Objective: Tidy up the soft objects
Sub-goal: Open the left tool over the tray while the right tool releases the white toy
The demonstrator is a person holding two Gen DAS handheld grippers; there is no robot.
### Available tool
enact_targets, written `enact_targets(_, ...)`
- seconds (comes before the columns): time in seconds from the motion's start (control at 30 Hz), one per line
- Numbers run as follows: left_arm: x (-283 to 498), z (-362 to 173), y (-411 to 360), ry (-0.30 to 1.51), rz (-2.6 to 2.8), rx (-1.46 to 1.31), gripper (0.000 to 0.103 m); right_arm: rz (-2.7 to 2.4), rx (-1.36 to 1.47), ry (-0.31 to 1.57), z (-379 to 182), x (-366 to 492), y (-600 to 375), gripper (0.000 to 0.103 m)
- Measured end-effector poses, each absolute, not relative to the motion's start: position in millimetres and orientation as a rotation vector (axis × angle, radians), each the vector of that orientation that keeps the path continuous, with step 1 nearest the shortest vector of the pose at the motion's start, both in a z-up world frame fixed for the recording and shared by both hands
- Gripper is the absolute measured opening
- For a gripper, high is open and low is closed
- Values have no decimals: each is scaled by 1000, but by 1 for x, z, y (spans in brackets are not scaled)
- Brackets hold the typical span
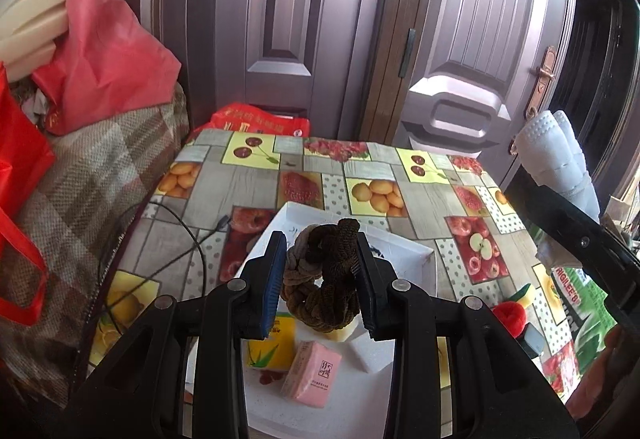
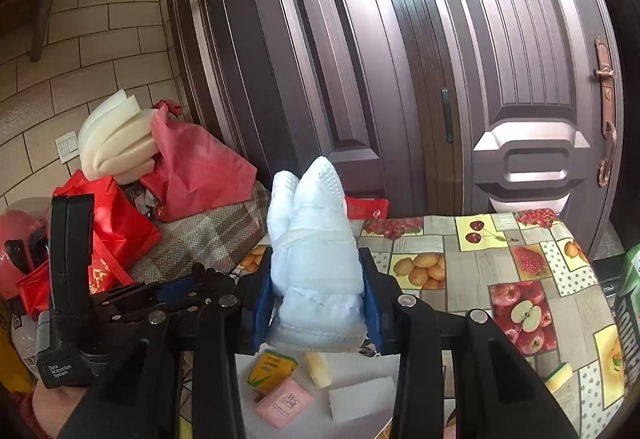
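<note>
Nearest us, on the white tray, lie a pink pack, a yellow pack, a white block and a pale sponge. Above the tray, our left tongs are clenched on a brown rope ring, its blue pads pressing both sides. Our right tongs grip a rolled white cloth that stands upright between the jaws, held above the tray's near edge. The tray rests on the counter, covered in a fruit-print sheet. A red pompom sits near the tray's right side. Left of the counter we see red bags and foam piled on a plaid cover. Behind everything stands a dark door.
</note>
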State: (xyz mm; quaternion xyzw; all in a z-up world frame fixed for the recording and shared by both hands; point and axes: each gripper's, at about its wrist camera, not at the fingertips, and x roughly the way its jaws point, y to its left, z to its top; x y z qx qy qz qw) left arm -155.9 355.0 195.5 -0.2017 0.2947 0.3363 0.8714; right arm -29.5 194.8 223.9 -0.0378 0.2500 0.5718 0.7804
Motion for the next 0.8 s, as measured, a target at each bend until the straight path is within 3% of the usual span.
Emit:
enact_targets(0.27,-119,116,376,797,656,-496,33,1174,-158,842,133,5,235,39)
enact_targets(0.33,-114,105,379,831,663,-505,37,1155,-171,887,119,9,240,40)
enact_targets(0.37,-113,101,380,845,665,-513,41,1148,-176,908,113,9,242,40)
enact_targets(0.43,-112,94,385,861,676,-517,61,1139,-182,942,106,10,245,42)
enact_targets(0.47,-113,93,387,860,685,-514,82,1136,-183,952,103,11,247,44)
enact_targets(0.5,-114,92,389,860,718,-503,89,1131,-178,955,101,13,249,52)
enact_targets(0.6,-121,90,400,846,759,-520,103,1121,-161,964,97,20,251,96)
enact_targets(0.63,-123,90,402,845,769,-518,103,1120,-158,966,95,21,252,103)
enact_targets(0.8,-125,90,402,845,791,-500,103,1125,-169,966,93,16,251,103)
